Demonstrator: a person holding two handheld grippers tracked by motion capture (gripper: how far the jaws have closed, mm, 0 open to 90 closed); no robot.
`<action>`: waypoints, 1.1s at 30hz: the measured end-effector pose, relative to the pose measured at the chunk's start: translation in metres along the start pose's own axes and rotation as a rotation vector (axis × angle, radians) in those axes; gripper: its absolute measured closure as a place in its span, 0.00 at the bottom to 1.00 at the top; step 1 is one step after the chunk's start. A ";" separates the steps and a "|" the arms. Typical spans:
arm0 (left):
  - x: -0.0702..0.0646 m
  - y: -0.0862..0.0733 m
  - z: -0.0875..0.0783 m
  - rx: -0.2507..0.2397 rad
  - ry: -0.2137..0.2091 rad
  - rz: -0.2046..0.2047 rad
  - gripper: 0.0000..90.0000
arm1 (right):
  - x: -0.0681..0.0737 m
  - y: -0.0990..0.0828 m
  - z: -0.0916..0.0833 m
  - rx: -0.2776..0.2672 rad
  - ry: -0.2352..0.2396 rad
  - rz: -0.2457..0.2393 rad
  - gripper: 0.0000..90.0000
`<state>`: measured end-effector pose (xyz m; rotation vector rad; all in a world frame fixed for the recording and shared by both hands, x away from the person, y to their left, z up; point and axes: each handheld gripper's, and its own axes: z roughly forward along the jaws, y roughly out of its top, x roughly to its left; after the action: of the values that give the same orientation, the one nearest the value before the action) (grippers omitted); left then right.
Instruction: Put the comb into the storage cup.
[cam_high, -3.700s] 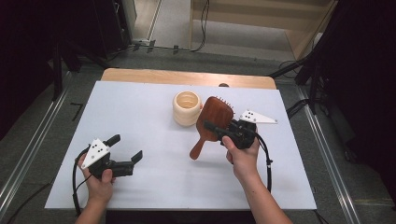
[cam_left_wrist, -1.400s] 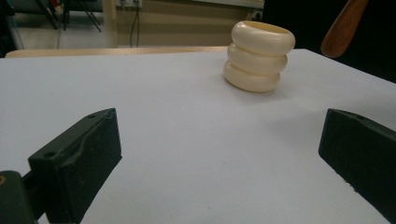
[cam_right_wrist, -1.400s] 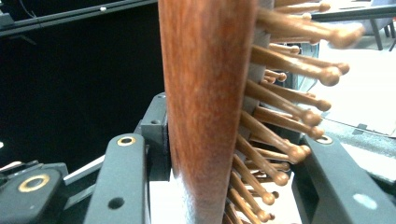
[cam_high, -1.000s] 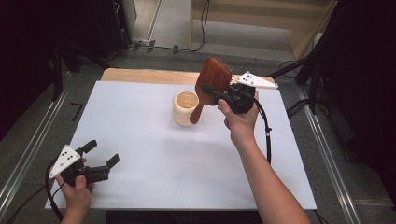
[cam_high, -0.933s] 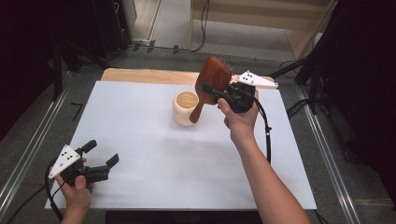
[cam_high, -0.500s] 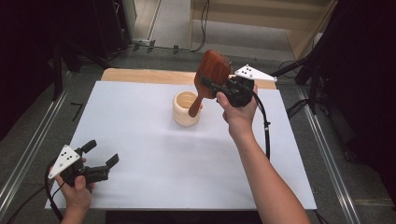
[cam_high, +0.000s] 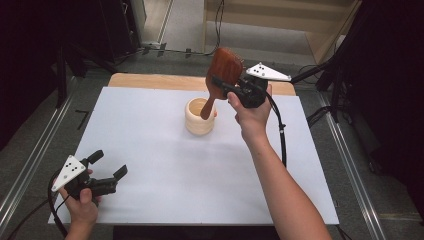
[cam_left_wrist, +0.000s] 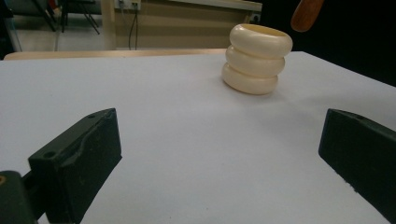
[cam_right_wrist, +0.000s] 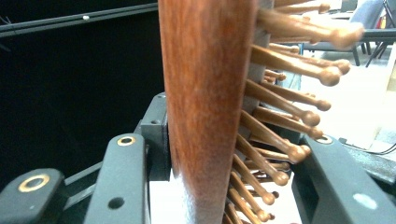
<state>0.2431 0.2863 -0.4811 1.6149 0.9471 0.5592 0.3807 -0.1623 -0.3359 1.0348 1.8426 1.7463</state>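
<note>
The right gripper (cam_high: 227, 89) is clamped on the head of a wooden hairbrush (cam_high: 223, 70), held tilted above the far middle of the table (cam_high: 150, 150). The brush's handle end points down into the mouth of a cream ribbed holder (cam_high: 199, 117) standing on the white surface. The left gripper (cam_high: 107, 167) rests at the near left corner, its jaws spread with nothing between them, well apart from the holder.

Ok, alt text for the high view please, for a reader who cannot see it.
The right gripper holds a wooden hairbrush tilted, handle tip at the mouth of a cream ribbed cup on the white table. The left gripper, open, rests near the table's front left corner.
</note>
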 end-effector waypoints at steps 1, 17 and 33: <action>0.000 0.000 0.000 0.000 0.000 0.001 0.00 | 0.000 0.000 0.001 -0.001 -0.003 -0.001 0.58; 0.000 0.000 0.001 0.002 -0.004 0.001 0.00 | -0.008 -0.008 0.016 -0.041 -0.044 0.018 0.58; 0.000 0.000 0.001 0.002 -0.012 -0.001 0.00 | -0.015 -0.030 0.035 -0.019 -0.077 0.041 0.58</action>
<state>0.2437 0.2862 -0.4813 1.6176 0.9399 0.5480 0.4082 -0.1481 -0.3730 1.1239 1.7667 1.7184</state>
